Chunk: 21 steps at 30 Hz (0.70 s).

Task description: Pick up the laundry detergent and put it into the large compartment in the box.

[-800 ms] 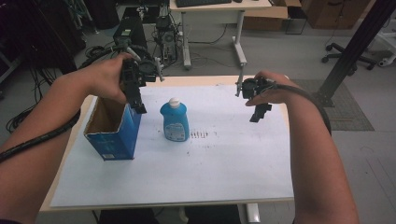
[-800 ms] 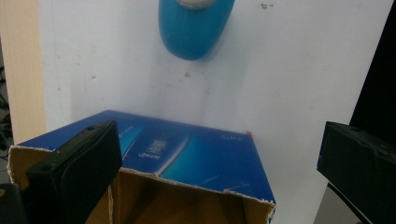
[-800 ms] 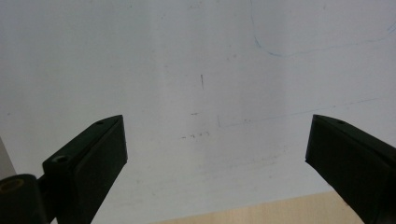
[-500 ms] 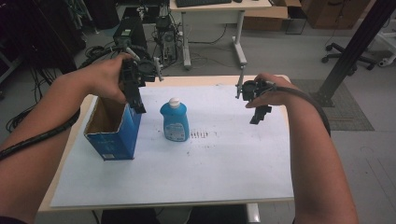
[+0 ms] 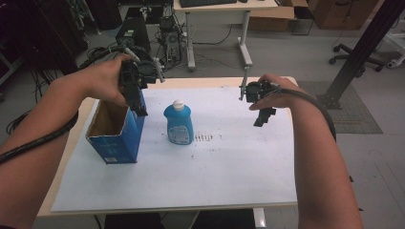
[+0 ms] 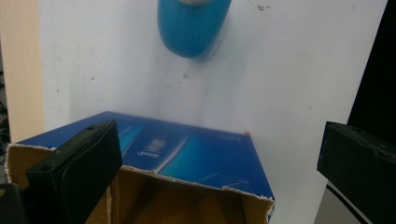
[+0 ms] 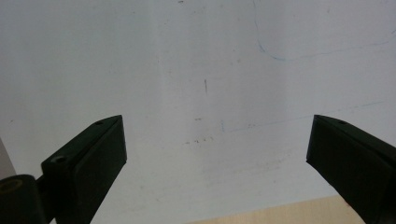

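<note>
1. The left gripper [image 5: 137, 98] hangs over the near right corner of the box [image 5: 114, 131], its fingers [image 6: 77, 175] spread wide and grasping nothing; the box's torn cardboard rim sits just under and between them.
2. The bottle [image 5: 179, 124] stands upright on the worktop [image 5: 191, 181], just beyond the left fingers and apart from the box (nothing touches it).
3. The right gripper [image 5: 264, 114] hovers well to the bottle's far side, fingers [image 7: 88, 158] released too, with bare white sheet between them.
4. My guess is the bottle is meant for the box, or the box is about to be steadied. Either way, the left fingers would do well to settle on one wall of the box, one finger inside and one outside, rather than straddling the corner, where a grip would crush the rim.
5. If the right gripper takes the bottle, it should come in level at the body below the white cap [image 5: 178, 103], since the shoulders are narrow and slippery-looking.
6. The high view gives the whole layout: both hands, box, bottle, and the gap between them.
7. The left gripper view adds the open top of the box [image 6: 187, 186], its brown inside and ragged edge, and the bottle [image 6: 194, 28] from above.
8. The right gripper view adds faint pen marks on the sheet and the worktop's wooden edge [image 7: 280, 212] near its fingers.
</note>
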{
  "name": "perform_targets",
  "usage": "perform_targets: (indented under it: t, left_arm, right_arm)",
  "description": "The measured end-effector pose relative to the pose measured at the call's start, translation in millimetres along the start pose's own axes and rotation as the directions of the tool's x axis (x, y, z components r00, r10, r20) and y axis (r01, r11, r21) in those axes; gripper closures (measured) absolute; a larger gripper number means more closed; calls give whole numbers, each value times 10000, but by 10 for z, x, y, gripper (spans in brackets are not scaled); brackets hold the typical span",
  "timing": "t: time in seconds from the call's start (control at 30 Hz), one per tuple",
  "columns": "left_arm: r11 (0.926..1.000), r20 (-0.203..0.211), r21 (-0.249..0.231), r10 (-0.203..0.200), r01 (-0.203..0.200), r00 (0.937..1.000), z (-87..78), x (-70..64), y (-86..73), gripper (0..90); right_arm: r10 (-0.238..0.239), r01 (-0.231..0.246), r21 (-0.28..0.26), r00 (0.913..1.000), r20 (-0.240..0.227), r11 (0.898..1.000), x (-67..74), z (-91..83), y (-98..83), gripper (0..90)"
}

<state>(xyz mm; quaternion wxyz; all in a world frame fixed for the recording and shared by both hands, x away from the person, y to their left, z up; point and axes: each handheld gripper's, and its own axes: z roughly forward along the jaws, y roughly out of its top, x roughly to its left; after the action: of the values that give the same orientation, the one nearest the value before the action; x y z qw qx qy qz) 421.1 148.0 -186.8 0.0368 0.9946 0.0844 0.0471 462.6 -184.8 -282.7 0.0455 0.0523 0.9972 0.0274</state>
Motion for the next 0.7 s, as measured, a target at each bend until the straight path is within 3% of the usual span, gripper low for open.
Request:
perform_targets:
  t: [0.33,0.7]
  left_arm:
    - [9991,-153,-167,397,-399,9991,-105,15,212,2]
    - [9959,-123,-130,890,-891,9960,-55,58,472,1]
  right_arm:
    - [-90,91,-73,9999,117,9999,33,-29,-16,46]
    - [-16,17,-57,9999,107,10000,64,25,-90,47]
